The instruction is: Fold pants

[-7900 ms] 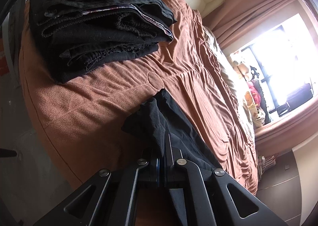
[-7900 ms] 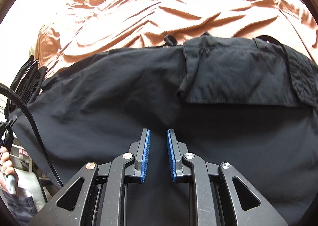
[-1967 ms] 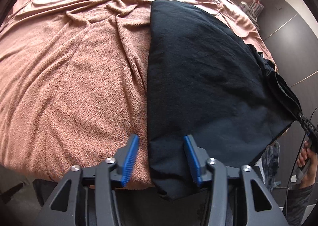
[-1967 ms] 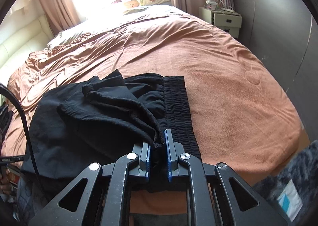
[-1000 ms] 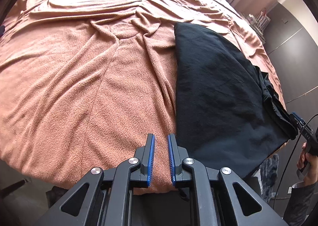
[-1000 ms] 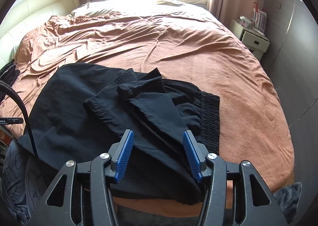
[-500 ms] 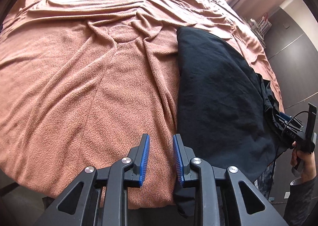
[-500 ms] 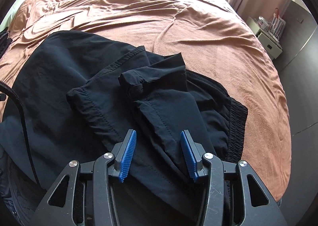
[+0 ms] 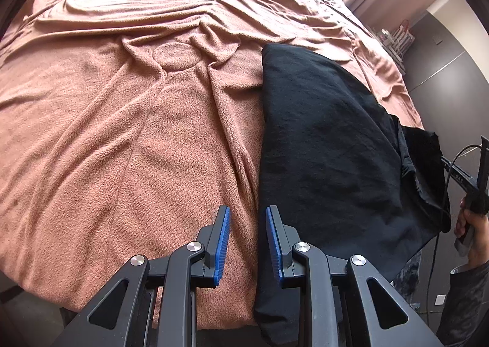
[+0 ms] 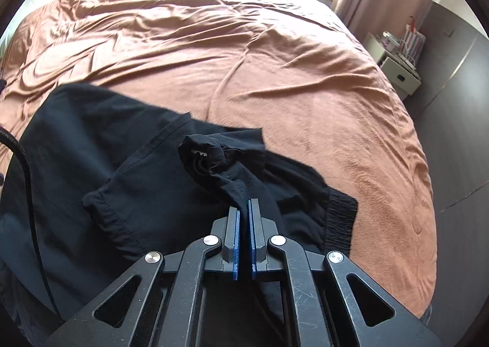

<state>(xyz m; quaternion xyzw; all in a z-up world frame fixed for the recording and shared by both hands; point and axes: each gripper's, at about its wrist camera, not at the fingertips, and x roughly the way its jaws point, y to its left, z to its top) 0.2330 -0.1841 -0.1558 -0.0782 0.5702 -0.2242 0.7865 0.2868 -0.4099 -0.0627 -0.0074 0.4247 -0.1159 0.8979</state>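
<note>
On the bed, left gripper parted empty, right gripper pinching pants.

No legible text, label, brand, number or sign is found in either view. In the left wrist view, small pale marks stand on the black bar of the handheld device at the 3 o'clock edge of the frame; they are too small and blurred to read. The black pants carry no visible tag or print there, nor in the right wrist view. The brown bed cover shows no lettering. The items on the bedside cabinet at 2 o'clock in the right wrist view are too small to tell any marking.
</note>
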